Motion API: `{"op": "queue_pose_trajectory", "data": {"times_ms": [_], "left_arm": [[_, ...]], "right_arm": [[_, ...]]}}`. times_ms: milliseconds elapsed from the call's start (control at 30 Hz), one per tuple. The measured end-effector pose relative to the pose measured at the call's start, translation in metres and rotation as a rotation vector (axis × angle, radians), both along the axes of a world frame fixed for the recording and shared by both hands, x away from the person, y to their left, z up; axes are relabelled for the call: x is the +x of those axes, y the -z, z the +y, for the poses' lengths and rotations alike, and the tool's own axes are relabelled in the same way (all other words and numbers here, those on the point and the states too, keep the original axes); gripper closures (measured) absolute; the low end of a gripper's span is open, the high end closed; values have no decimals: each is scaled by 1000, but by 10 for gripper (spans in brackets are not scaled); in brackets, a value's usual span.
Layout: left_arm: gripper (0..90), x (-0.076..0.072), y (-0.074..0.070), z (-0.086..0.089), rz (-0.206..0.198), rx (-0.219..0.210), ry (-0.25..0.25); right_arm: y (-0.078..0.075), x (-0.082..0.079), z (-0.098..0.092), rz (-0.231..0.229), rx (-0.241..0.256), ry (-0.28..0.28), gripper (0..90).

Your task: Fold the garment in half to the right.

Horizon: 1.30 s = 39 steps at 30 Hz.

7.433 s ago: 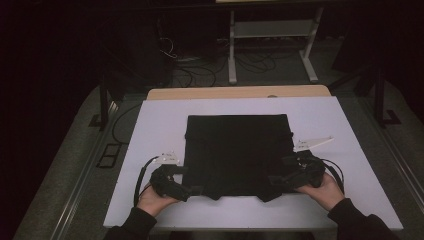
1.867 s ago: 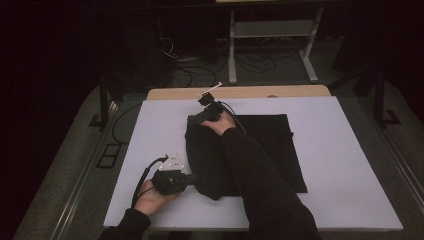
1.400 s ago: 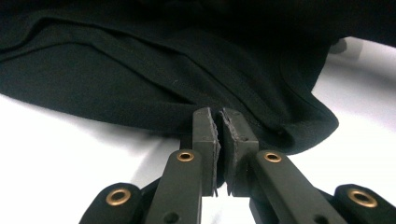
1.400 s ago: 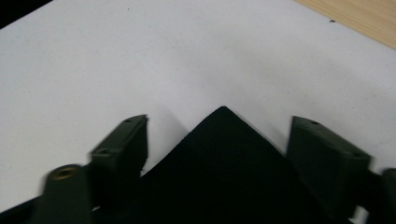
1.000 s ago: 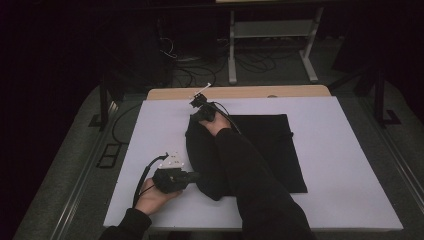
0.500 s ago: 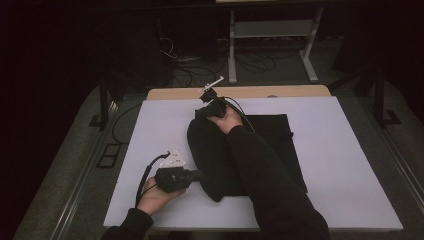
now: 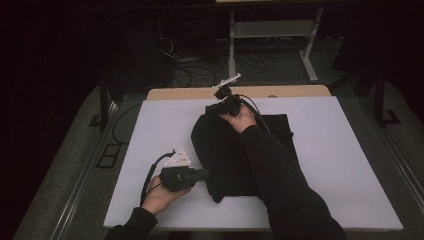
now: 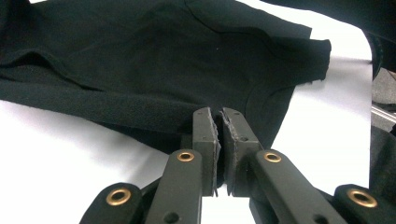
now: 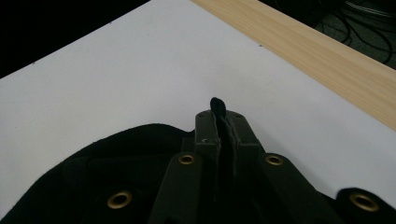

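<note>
Both grippers pinch the black cloth (image 7: 227,155) on the white worktop (image 7: 150,130).
The left gripper (image 8: 220,122) clamps the near edge; the right gripper (image 9: 219,114) apparently holds a fold at the far edge.

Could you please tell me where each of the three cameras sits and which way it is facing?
High view: above the person's side, facing forward and down at the white table; both forearms, left tongs, right tongs.
Left gripper view: on the left tongs, looking along shut jaws at the black garment.
Right gripper view: on the right tongs, facing the table's wooden edge.
Shared: the black garment in all views.
</note>
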<state>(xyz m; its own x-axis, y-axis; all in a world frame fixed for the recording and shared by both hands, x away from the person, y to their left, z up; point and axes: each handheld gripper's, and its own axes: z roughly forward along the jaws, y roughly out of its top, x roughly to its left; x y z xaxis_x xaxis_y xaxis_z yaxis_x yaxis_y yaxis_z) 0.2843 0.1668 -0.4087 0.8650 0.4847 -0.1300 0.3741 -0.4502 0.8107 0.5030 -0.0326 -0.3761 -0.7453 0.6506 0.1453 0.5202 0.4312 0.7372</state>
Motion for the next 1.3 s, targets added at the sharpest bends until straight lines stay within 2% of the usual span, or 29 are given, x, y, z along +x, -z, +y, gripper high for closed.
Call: {"op": "queue_pose_trajectory", "data": {"times_ms": [633, 900, 1300], "left_arm": [[836, 2, -3, -26, -11, -2, 43], [835, 2, -4, -37, -15, 9, 77], [836, 3, -4, -52, -14, 6, 100]], "right_arm": [[-14, -7, -39, -20, 12, 46, 831], [-16, -7, -53, -25, 15, 67, 831], [-18, -10, -73, -26, 26, 101, 831]]}}
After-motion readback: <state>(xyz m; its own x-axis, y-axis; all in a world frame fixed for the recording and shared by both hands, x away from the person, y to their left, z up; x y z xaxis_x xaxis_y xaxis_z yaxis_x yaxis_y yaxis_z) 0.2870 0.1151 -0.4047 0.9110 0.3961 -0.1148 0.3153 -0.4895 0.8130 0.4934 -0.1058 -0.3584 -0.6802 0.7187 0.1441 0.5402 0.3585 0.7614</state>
